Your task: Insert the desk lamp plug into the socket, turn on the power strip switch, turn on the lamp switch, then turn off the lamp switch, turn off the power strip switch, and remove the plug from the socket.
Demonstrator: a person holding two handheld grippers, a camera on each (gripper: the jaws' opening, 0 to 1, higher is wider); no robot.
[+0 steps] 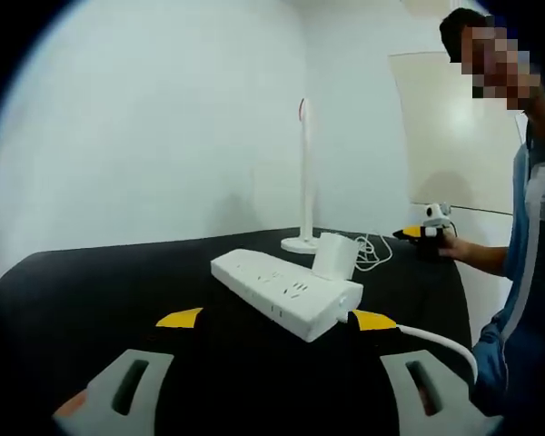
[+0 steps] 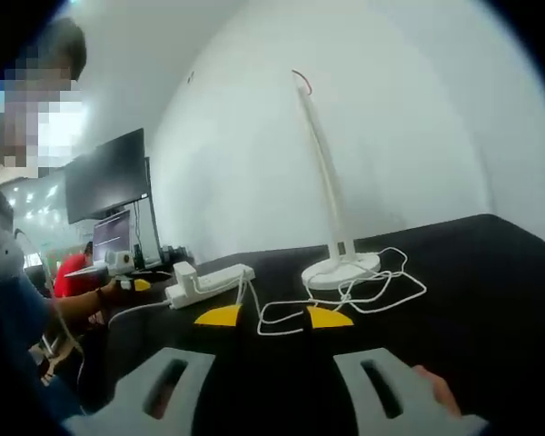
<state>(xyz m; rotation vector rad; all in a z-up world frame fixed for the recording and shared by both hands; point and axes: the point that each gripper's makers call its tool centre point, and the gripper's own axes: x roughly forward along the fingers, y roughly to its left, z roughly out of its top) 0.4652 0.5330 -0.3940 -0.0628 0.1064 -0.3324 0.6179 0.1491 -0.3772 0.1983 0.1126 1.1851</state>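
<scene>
A: What is on the black table (image 1: 91, 282)?

B: In the left gripper view, the left gripper (image 1: 277, 320) has its jaws wide apart, holding nothing. The white power strip (image 1: 286, 292) lies just past them. A white plug (image 1: 334, 256) stands in it.

A: And the lamp?

B: The tall white desk lamp (image 1: 302, 173) stands behind the strip. In the right gripper view, the right gripper (image 2: 274, 317) is apart too, near the lamp's curly cord (image 2: 345, 295).

Plug (image 1: 333, 255) in power strip (image 1: 284, 292); cord (image 2: 345, 295) loops clutter lamp (image 2: 331, 182) base.
</scene>
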